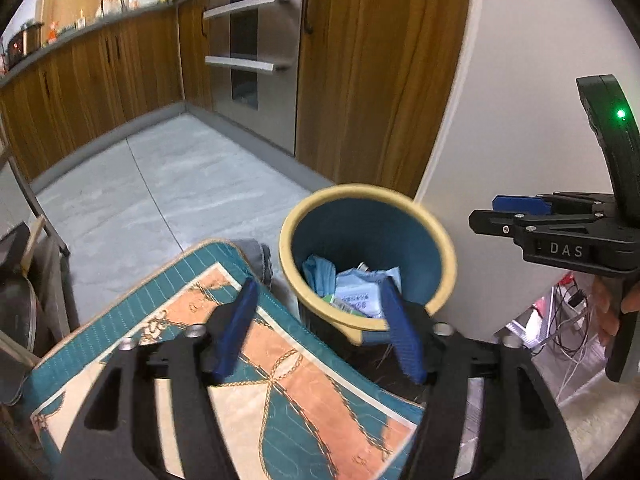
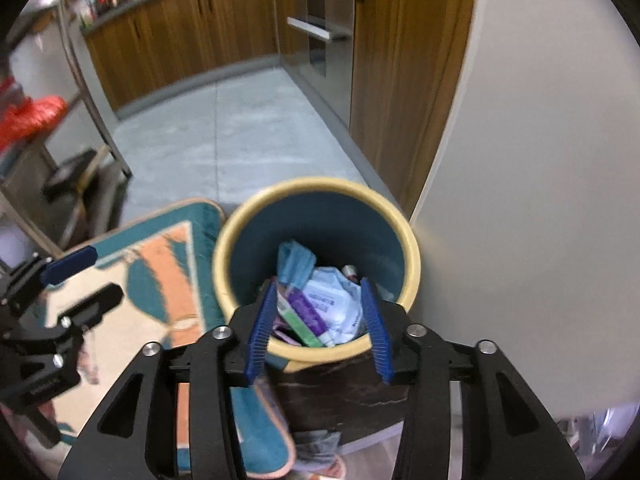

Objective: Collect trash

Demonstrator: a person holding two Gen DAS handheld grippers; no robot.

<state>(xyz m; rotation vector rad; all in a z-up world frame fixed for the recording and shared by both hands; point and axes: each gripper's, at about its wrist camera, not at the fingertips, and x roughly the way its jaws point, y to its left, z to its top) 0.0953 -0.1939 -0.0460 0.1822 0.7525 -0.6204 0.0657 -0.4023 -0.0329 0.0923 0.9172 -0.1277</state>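
**Both grippers spread and empty**

The left gripper (image 1: pixel 320 328) points downward, its blue pads (image 1: pixel 236 328) set wide apart with nothing between them. The right gripper (image 2: pixel 318 324) also tilts down, jaws parted and holding nothing. Seen from the left gripper, the right one sits off to its right, side-on, with fingers of a hand (image 1: pixel 612 308) wrapped around its grip.
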